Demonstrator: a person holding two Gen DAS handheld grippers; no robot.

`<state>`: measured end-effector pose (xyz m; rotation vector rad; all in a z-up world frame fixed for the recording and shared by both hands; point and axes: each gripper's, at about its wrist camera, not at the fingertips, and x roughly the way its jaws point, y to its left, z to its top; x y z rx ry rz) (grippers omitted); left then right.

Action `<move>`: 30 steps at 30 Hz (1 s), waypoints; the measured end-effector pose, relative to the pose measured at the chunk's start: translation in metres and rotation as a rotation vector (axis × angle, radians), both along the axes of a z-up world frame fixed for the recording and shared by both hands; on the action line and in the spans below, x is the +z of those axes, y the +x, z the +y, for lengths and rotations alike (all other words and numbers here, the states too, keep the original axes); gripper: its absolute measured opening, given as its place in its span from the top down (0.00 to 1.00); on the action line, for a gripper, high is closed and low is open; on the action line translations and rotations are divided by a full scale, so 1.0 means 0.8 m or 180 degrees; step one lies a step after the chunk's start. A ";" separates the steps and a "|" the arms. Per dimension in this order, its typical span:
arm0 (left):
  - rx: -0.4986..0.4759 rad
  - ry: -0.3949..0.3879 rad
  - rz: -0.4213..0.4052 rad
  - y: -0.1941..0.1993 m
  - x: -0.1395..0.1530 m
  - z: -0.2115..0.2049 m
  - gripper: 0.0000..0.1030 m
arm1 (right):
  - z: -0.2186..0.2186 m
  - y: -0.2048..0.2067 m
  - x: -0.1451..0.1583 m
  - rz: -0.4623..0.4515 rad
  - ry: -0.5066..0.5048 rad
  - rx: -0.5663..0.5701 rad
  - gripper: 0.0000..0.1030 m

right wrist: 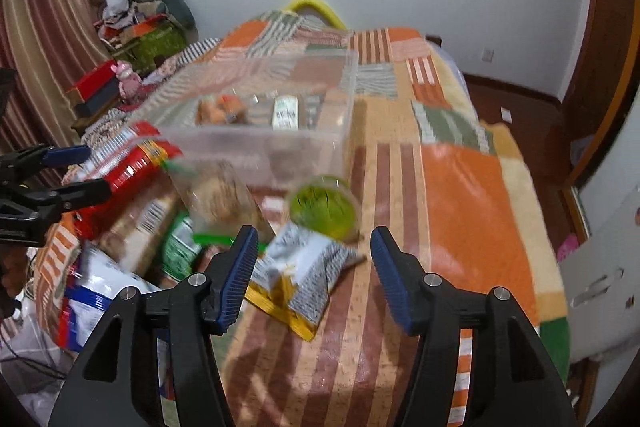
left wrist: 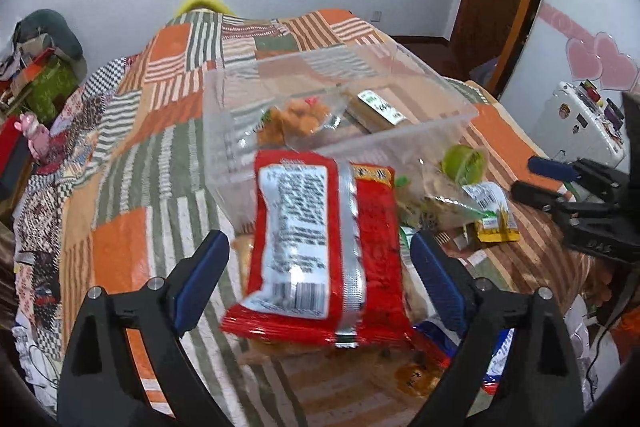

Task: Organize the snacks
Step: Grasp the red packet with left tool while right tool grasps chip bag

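Observation:
A clear plastic bin (left wrist: 440,125) (right wrist: 280,147) stands on the patchwork bedspread and holds an orange snack bag (left wrist: 300,119) and a tan bar with a white label (left wrist: 380,107). My left gripper (left wrist: 320,267) is open, its fingers either side of a red snack packet (left wrist: 320,247) (right wrist: 128,167) lying on a pile of snacks. My right gripper (right wrist: 314,275) is open and empty above a yellow and grey packet (right wrist: 296,283) (left wrist: 494,223). A green round cup (right wrist: 324,207) (left wrist: 466,163) and a clear bag of tan snacks (right wrist: 220,199) lie in front of the bin.
More packets, one blue and white (right wrist: 96,299), lie at the bed's near left edge. A white suitcase (left wrist: 580,123) stands to the right. Boxes and clutter (right wrist: 132,35) sit at the far left. The bedspread (right wrist: 460,207) is bare to the right.

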<state>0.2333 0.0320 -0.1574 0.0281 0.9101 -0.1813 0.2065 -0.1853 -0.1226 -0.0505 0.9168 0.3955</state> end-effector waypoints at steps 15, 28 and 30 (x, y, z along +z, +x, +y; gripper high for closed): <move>0.0024 0.0315 -0.0156 0.005 -0.025 -0.018 0.18 | 0.003 0.015 -0.051 0.0374 0.0186 -0.0045 0.43; 0.0040 0.0221 -0.0272 -0.001 -0.016 -0.011 0.35 | -0.011 -0.003 -0.050 0.0372 0.0265 -0.0059 0.61; 0.0054 0.0205 -0.0271 -0.002 -0.014 -0.008 0.35 | -0.014 -0.002 -0.047 0.0368 0.0297 -0.0086 0.63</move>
